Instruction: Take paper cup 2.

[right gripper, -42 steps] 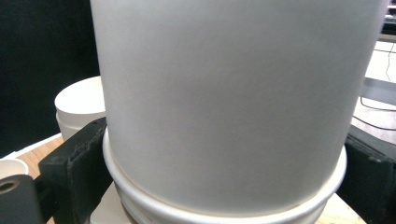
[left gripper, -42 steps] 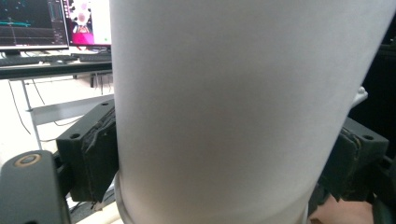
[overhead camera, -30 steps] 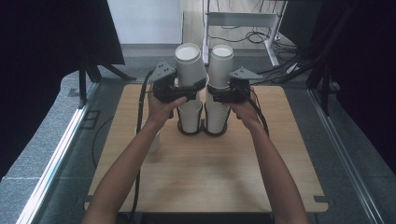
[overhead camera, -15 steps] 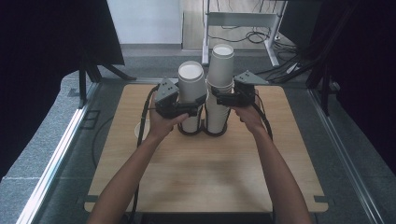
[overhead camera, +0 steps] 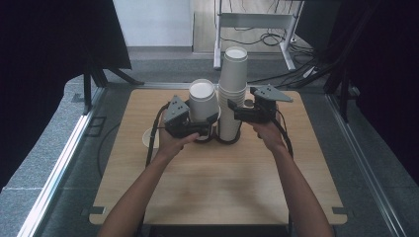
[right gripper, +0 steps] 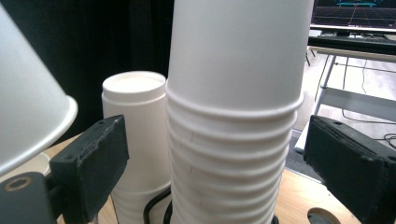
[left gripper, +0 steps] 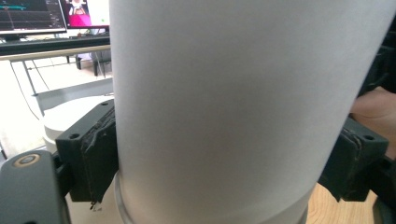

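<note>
Since the earlier frames, my left gripper (overhead camera: 205,129) had come lower and a little toward me with the paper cup (overhead camera: 203,98) it held, so the cup's mouth now sat well below the top of the tall stack of cups (overhead camera: 233,89) beside it. In the left gripper view the cup's white wall (left gripper: 224,107) was pressed between both black pads (left gripper: 100,154), so these tongs were holding the cup at a middle width. The cup's inside looked white; I could not see anything in it.

My right gripper (overhead camera: 236,112) was at the tall stack. In the right gripper view the stack (right gripper: 233,140) stood between the jaws, with gaps on both sides, so these tongs were wide and not gripping. A shorter stack of upside-down cups (right gripper: 133,135) stood just beside it. Everything rested on the wooden table (overhead camera: 217,187).
</note>
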